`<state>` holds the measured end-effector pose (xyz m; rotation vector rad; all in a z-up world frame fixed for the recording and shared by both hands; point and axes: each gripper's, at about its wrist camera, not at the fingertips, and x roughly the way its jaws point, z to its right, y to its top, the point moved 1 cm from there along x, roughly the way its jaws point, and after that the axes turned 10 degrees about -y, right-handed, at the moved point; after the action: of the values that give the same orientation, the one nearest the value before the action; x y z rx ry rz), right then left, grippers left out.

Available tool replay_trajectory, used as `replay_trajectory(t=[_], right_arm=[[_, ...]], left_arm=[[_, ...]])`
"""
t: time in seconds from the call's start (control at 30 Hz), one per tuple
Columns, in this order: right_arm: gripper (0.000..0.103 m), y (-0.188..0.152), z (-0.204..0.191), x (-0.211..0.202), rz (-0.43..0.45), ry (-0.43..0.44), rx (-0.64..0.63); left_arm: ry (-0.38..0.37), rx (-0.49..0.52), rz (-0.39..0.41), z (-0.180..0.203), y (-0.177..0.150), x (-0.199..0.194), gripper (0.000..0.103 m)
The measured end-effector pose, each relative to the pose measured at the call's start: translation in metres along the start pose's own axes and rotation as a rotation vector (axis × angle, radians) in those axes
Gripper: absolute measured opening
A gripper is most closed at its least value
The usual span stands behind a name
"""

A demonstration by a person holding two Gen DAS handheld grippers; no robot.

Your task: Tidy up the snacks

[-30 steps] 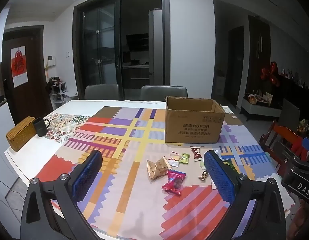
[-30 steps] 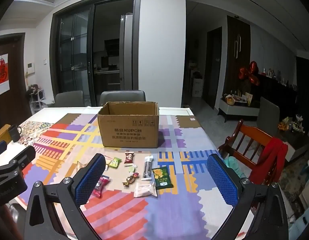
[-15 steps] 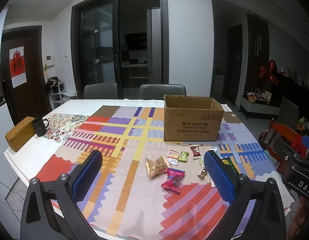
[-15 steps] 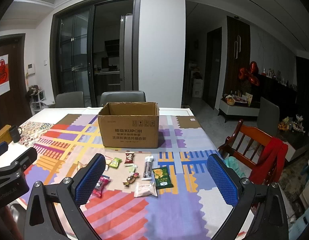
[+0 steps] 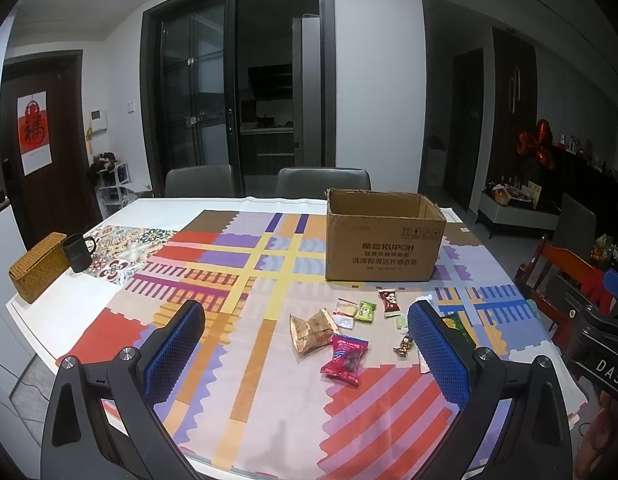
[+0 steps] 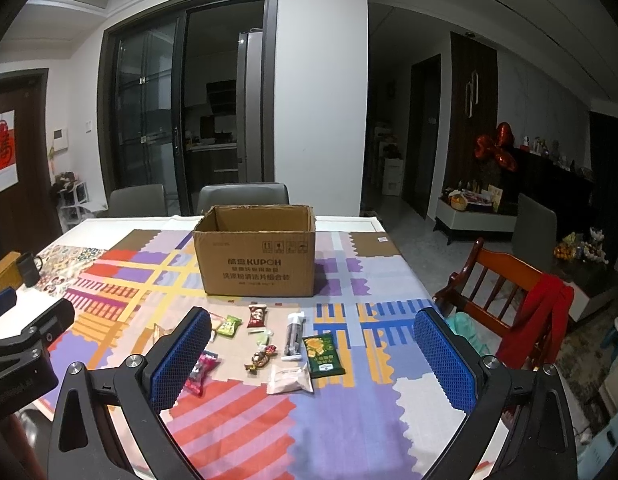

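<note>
An open cardboard box (image 5: pixel 383 240) (image 6: pixel 256 256) stands on the patterned tablecloth. Several small snacks lie in front of it: a gold packet (image 5: pixel 311 330), a red-pink packet (image 5: pixel 345 360) (image 6: pixel 201 372), a green candy (image 5: pixel 366 312) (image 6: pixel 229 326), a dark red candy (image 5: pixel 389 302) (image 6: pixel 256 316), a green chip bag (image 6: pixel 323 354), a white tube (image 6: pixel 293 336) and a pale sachet (image 6: pixel 289 380). My left gripper (image 5: pixel 305 352) hovers open above the near table edge, left of the snacks. My right gripper (image 6: pixel 311 360) is open too, above the snacks, holding nothing.
A wicker basket (image 5: pixel 39 266) and a black mug (image 5: pixel 79 252) sit at the table's left end. Grey chairs (image 5: pixel 323 182) stand behind the table. A wooden chair with red cloth (image 6: pixel 521 312) is close to the right edge.
Both views have shifted only slightly; the grippers stay open and the snacks and box have not moved.
</note>
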<state>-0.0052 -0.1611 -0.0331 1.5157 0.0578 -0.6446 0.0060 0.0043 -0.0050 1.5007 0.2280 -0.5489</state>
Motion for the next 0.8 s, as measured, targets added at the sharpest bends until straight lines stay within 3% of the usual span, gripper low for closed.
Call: replay_trajectory(t=[0.8], right_arm=[[0.102,-0.0011,0.0013,-0.0001,-0.001,-0.001,0.000]], left_arm=[[-0.002,0.001,-0.002,0.0013,-0.0012,0.0001,0.103]])
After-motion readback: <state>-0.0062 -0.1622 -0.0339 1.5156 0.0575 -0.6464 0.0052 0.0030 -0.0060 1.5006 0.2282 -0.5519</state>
